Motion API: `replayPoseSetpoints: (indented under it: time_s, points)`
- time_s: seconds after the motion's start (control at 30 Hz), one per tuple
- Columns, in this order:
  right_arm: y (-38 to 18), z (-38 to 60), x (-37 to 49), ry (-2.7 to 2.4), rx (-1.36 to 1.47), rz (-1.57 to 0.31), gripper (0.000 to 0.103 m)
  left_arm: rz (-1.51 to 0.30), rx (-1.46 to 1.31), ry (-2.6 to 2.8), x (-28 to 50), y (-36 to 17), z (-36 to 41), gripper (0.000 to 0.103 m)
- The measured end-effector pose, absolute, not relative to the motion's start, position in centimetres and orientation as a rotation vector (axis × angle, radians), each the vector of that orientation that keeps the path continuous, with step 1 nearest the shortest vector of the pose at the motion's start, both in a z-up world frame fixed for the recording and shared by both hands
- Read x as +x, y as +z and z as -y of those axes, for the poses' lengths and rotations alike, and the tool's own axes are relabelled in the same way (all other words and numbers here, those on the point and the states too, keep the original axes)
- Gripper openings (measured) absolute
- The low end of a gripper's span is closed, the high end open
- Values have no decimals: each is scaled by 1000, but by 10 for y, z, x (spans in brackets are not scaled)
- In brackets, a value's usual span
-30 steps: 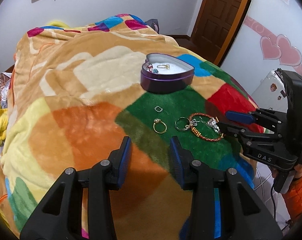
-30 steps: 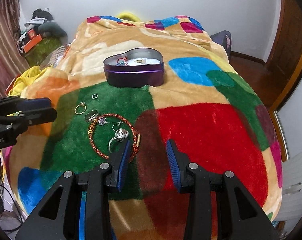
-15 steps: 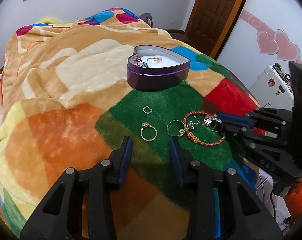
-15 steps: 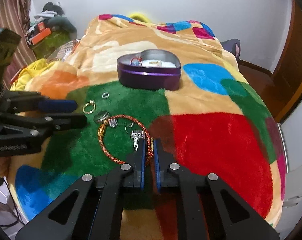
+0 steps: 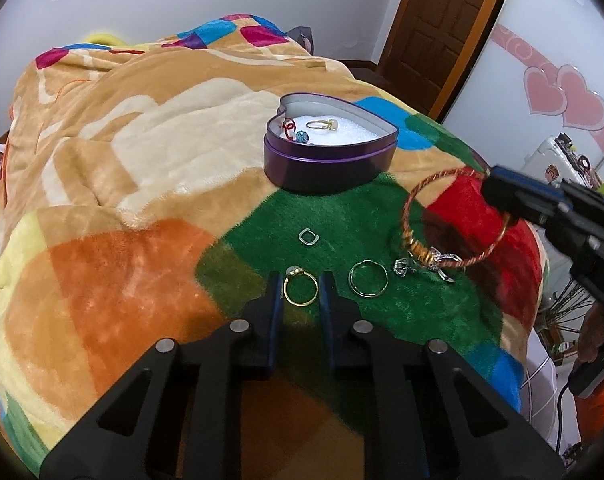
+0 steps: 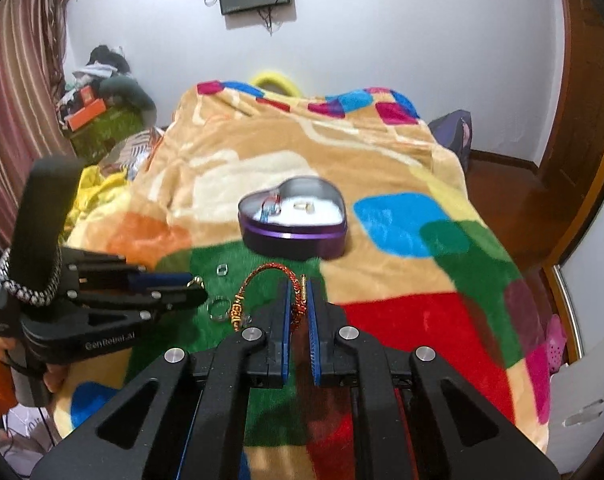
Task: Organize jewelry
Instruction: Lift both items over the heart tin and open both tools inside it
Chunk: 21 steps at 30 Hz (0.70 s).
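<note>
Bright, even indoor light; fisheye-warped edges, right wrist view motion-blurred.

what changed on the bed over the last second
The right tongs shut on the red braided bracelet and lifted one side off the blanket; its clasp end hangs low near the charms. The left tongs came down around the gold ring, jaws closing, pads not yet pressing. The heart-shaped tin, silver ring and small link stayed put.

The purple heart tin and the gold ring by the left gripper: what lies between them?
Only a small silver ring on green blanket, in the left wrist view.
</note>
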State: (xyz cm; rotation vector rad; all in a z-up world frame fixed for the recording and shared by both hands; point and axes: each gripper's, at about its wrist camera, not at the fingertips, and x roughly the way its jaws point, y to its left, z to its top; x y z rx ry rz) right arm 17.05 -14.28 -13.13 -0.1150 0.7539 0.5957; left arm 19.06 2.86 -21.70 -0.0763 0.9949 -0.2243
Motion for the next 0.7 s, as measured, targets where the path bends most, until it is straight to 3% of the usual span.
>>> replayPoseSetpoints:
  time_s: [0.7]
  points:
    - [-97, 146, 193, 567, -77, -635, 7, -818, -74, -213, 195, -147, -31, 17]
